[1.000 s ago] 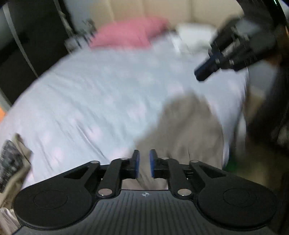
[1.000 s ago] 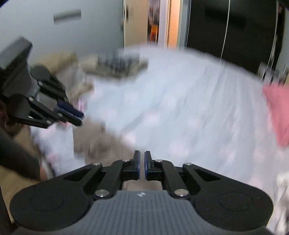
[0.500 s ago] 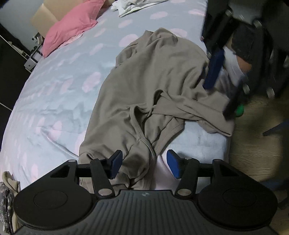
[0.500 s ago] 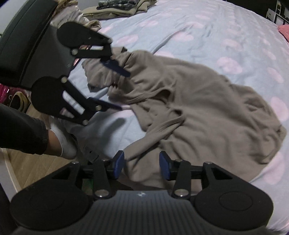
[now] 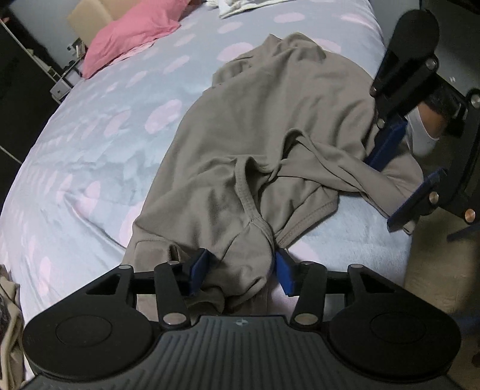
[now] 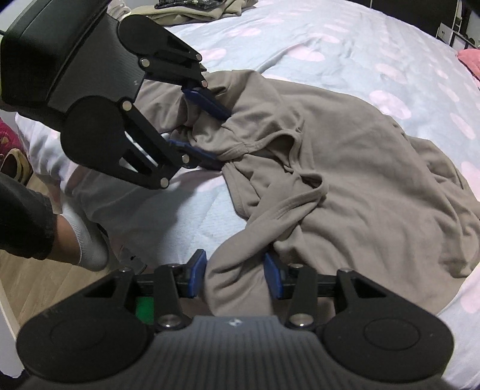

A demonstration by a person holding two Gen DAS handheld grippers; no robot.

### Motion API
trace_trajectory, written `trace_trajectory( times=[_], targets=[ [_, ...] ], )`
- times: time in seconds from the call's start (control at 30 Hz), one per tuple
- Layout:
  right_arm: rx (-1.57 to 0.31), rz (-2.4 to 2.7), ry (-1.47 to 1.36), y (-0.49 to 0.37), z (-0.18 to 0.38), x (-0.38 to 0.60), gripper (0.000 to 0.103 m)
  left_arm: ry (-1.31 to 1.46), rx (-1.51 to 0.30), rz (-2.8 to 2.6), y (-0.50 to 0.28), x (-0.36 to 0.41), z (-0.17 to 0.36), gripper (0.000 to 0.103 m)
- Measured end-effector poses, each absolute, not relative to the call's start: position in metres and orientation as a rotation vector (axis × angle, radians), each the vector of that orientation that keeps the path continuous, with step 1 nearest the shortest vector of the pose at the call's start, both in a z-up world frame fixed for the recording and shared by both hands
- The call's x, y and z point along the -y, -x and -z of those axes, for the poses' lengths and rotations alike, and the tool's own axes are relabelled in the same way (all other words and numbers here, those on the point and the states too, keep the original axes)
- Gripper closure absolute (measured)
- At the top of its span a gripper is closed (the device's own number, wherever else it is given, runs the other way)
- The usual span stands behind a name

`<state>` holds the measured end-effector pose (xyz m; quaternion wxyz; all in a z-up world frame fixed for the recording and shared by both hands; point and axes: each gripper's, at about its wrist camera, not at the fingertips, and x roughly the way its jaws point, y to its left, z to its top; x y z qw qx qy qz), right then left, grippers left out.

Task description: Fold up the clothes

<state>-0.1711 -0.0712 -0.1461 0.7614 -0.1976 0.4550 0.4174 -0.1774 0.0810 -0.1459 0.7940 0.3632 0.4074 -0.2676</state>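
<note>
Shirt: a crumpled grey-brown cotton shirt point(image 5: 270, 126) is lying on the bed, near the bed's edge, with its sleeves and neck hole bunched up on the edge side.
Bed: a big bed with a pale blue sheet with pink dots point(image 5: 99, 144) is carrying the shirt.
Left tongs: the left tongs point(image 5: 241, 271) are sitting low over the shirt's bunched edge. Their blue pads point(image 5: 198, 267) have just been moving closer, and a lump of shirt is lying between them. The pads are touching the cloth on both sides, but I cannot tell if they are squeezing it.
Right tongs: the right tongs point(image 6: 235, 277) are sitting over another part of the shirt, at the bed's edge. Their blue pads point(image 6: 273, 279) are standing apart with a fold of shirt between them. The cloth is just beside each pad, and I cannot tell if they are pressing it.
Pillow: a pink soft pillow point(image 5: 132, 36) is lying on the bed, far from the shirt.
Other clothes: a pile of beige and dark patterned clothes point(image 6: 192, 9) is lying on the bed, well apart from the shirt.
Person: a foot in a white sock point(image 6: 87, 240) is standing on the wooden floor point(image 6: 36, 279), just beside the bed.
</note>
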Motion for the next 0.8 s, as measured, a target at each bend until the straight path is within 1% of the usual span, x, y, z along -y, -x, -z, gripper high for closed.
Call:
trace_trajectory(
  times=[0.03, 0.07, 0.1, 0.13, 0.2, 0.23, 0.27, 0.3, 0.37, 0.4, 0.43, 0.47, 0.5, 0.6, 0.67, 0.77, 0.8],
  targets=[
    [-0.991, -0.908, 0.426, 0.171, 0.145, 0.072, 0.061, -0.779, -0.889, 0.566, 0.177, -0.080, 0.145, 0.056],
    [-0.995, -0.899, 0.425, 0.170, 0.142, 0.073, 0.070, -0.778, -0.906, 0.555, 0.175, -0.079, 0.143, 0.056],
    [-1.000, -0.892, 0.424, 0.168, 0.139, 0.074, 0.075, -0.772, -0.927, 0.543, 0.173, -0.077, 0.140, 0.059],
    [-1.011, -0.888, 0.418, 0.165, 0.137, 0.075, 0.082, -0.761, -0.944, 0.529, 0.172, -0.076, 0.136, 0.068],
    [-1.025, -0.891, 0.403, 0.160, 0.128, 0.080, 0.086, -0.733, -0.950, 0.503, 0.169, -0.079, 0.125, 0.074],
    [-1.015, -0.895, 0.405, 0.158, 0.124, 0.083, 0.088, -0.714, -0.951, 0.491, 0.167, -0.081, 0.119, 0.074],
    [-0.996, -0.898, 0.415, 0.157, 0.118, 0.086, 0.089, -0.701, -0.938, 0.471, 0.165, -0.085, 0.111, 0.074],
    [-0.976, -0.900, 0.426, 0.157, 0.111, 0.089, 0.090, -0.690, -0.921, 0.448, 0.163, -0.089, 0.102, 0.077],
    [-0.928, -0.895, 0.444, 0.153, 0.097, 0.096, 0.091, -0.637, -0.876, 0.390, 0.157, -0.101, 0.078, 0.085],
    [-0.895, -0.884, 0.450, 0.150, 0.087, 0.101, 0.092, -0.585, -0.843, 0.353, 0.154, -0.110, 0.062, 0.093],
    [-0.862, -0.872, 0.454, 0.146, 0.078, 0.105, 0.092, -0.533, -0.811, 0.316, 0.150, -0.119, 0.046, 0.097],
    [-0.824, -0.852, 0.452, 0.141, 0.066, 0.111, 0.092, -0.482, -0.778, 0.279, 0.147, -0.128, 0.030, 0.099],
    [-0.788, -0.831, 0.446, 0.136, 0.055, 0.116, 0.092, -0.436, -0.746, 0.257, 0.146, -0.136, 0.014, 0.103],
    [-0.698, -0.767, 0.401, 0.116, 0.017, 0.135, 0.093, -0.327, -0.661, 0.216, 0.147, -0.157, -0.032, 0.103],
    [-0.645, -0.735, 0.385, 0.104, -0.006, 0.146, 0.093, -0.311, -0.641, 0.220, 0.150, -0.163, -0.048, 0.103],
    [-0.590, -0.709, 0.377, 0.093, -0.032, 0.157, 0.093, -0.286, -0.647, 0.328, 0.156, -0.163, -0.049, 0.103],
    [-0.581, -0.705, 0.378, 0.091, -0.038, 0.158, 0.093, -0.305, -0.656, 0.346, 0.158, -0.156, -0.040, 0.101]
  ],
)
